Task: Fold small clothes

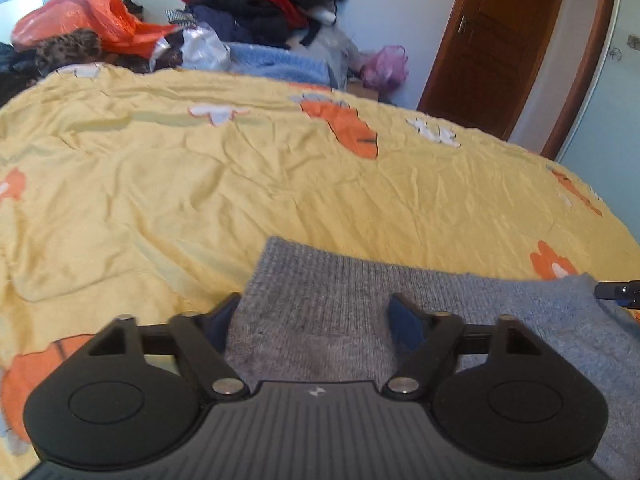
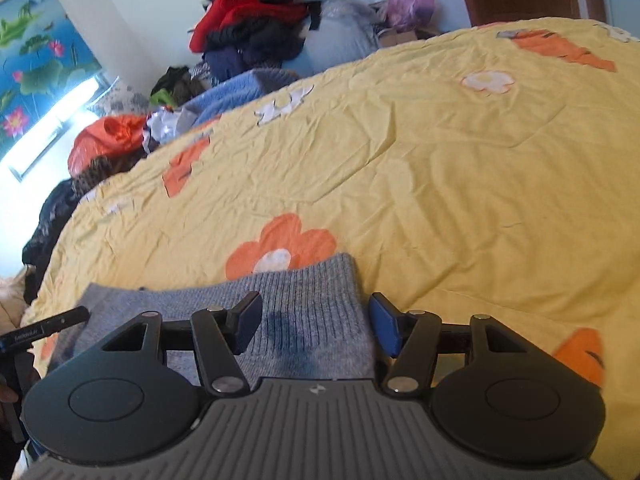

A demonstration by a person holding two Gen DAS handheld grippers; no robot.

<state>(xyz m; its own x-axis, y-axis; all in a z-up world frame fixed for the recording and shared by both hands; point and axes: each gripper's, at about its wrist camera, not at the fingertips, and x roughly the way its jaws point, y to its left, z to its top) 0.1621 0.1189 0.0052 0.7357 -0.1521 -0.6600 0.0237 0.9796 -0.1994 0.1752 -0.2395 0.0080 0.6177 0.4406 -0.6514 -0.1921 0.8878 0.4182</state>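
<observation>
Nearest the left wrist camera, left gripper (image 1: 310,322) with jaws standing apart above a grey knitted garment (image 1: 320,308), blue pads (image 1: 404,326) clear of the wool and nothing clamped between them. Spread flat beneath, the same garment, ribbed at its near-left part and fuzzier and bluer toward the right, lying on a yellow bedsheet (image 1: 160,200) printed with orange and white flowers. At the right edge of that view, a dark bit of the other tool (image 1: 618,291) just past the garment's corner. Closest to the right wrist camera, right gripper (image 2: 316,322) likewise parted, one pad (image 2: 248,322) over the grey knit (image 2: 308,304) and the other at its right border, not pinching the cloth as far as can be told. Off to the left there, the black tip of the left tool (image 2: 44,326) by the garment's far end. Further out, wrinkled sheet across the whole bed. Beyond the bed's far edge, a heap of clothes (image 1: 256,4) in red, black and navy, a light blue blanket (image 1: 276,62), an orange plastic bag (image 1: 88,20) and a pink bag (image 1: 386,65). Farthest back, a brown wooden door (image 1: 492,48) and, seen from the right wrist, a lotus-printed blind (image 2: 32,60) at a bright window.
</observation>
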